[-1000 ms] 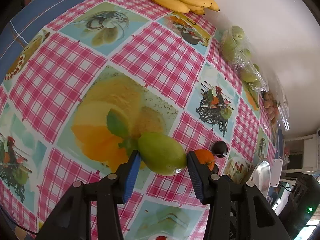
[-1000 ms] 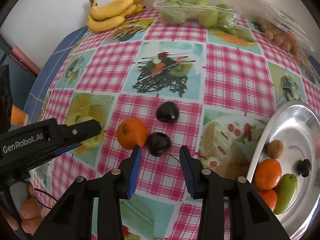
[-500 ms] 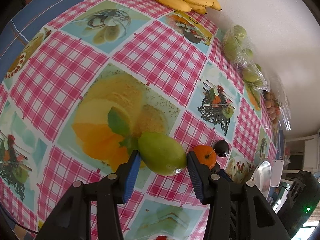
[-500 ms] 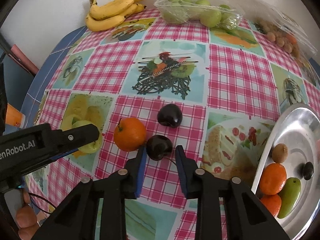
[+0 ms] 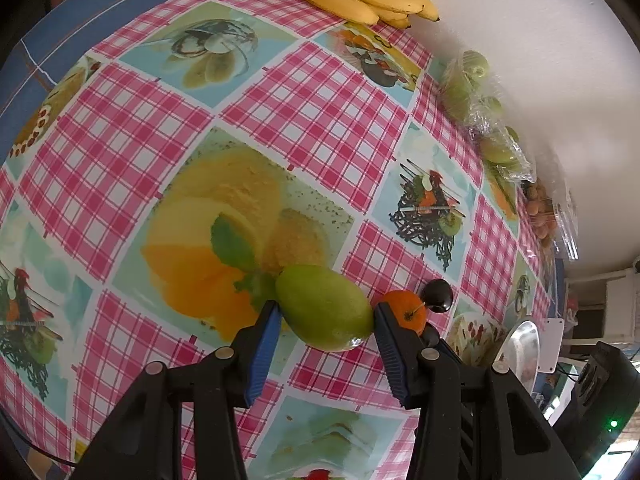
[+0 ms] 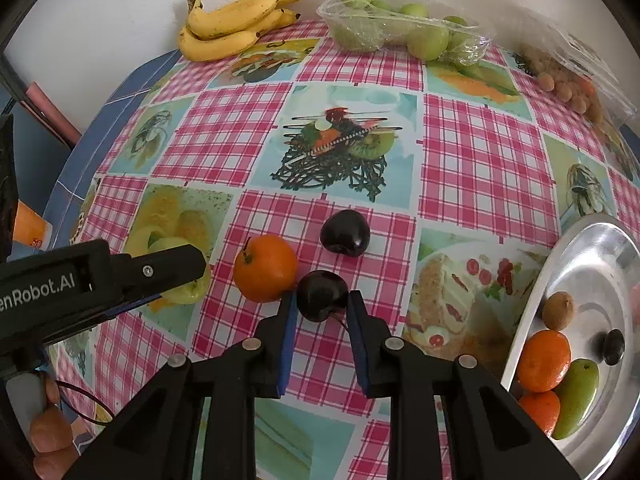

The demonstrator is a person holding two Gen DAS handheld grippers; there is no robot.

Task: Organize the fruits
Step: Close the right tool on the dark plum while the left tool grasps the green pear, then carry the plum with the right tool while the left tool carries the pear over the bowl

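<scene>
A green mango point(image 5: 324, 306) lies on the checked tablecloth, and my left gripper point(image 5: 326, 311) is shut on it, both blue pads against its sides. In the right wrist view that mango point(image 6: 188, 294) peeks out under the left gripper's black finger point(image 6: 160, 268). My right gripper point(image 6: 322, 300) is shut on a dark cherry point(image 6: 322, 292) that rests on the cloth. An orange point(image 6: 265, 267) touches the cherry's left side. A second dark cherry point(image 6: 345, 233) sits just beyond. A silver plate point(image 6: 592, 264) at the right holds oranges, a green mango, a brown fruit and a dark one.
Bananas point(image 6: 236, 24) lie at the table's far edge by the wall. Beside them are a clear pack of green fruit point(image 6: 400, 28) and a bag of small brown fruit point(image 6: 568, 80). A person's fingers point(image 6: 48, 436) hold the left gripper's handle at bottom left.
The right gripper's jaws have closed from a wide gap onto the near dark cherry. The left gripper and its green mango have stayed as they were.
</scene>
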